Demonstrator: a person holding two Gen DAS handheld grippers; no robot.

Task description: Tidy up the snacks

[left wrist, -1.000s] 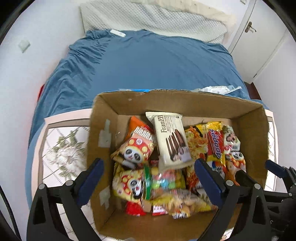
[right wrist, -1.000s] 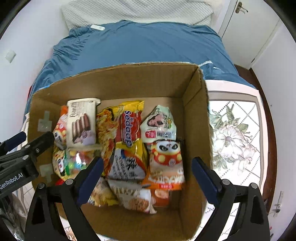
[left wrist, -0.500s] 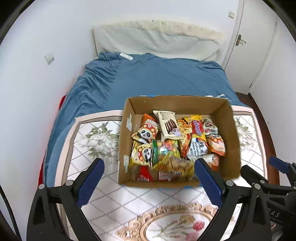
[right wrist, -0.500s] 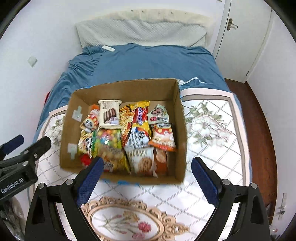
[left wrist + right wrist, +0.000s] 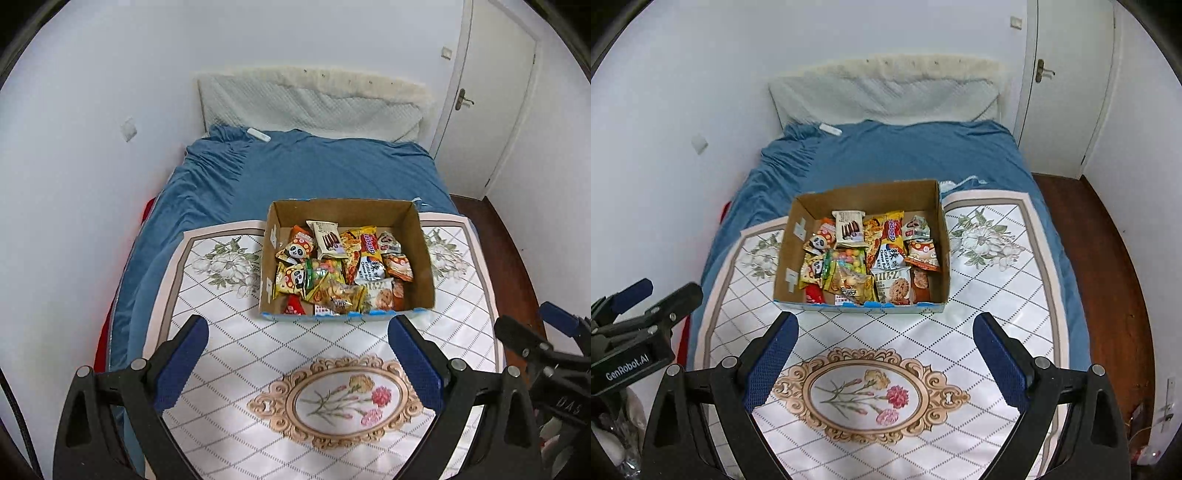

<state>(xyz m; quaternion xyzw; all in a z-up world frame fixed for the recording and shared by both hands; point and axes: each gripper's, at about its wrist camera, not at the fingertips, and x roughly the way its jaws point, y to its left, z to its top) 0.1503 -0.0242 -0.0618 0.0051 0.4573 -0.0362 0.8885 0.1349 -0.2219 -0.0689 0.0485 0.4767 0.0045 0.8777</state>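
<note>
An open cardboard box [image 5: 423, 254] [image 5: 943, 236] stands on a floral mat on the bed. It is packed with several snack packets: panda biscuit bags [image 5: 297, 251], a chocolate wafer pack [image 5: 328, 240] [image 5: 849, 230], a yellow noodle pack [image 5: 892, 236] and a cookie pack [image 5: 892, 284]. My left gripper [image 5: 297, 332] is open and empty, held high and well back from the box. My right gripper [image 5: 882, 330] is open and empty, also high and back from it.
The white floral mat [image 5: 347, 398] [image 5: 871, 391] covers the near part of the blue bed [image 5: 314, 170]. White walls stand left and behind. A white door [image 5: 491, 96] is at the back right. Dark wooden floor [image 5: 1108, 258] runs along the right side.
Both grippers have pulled up and back from just over the box, so the box looks much smaller and the whole mat and bed show. The snacks have not moved.
</note>
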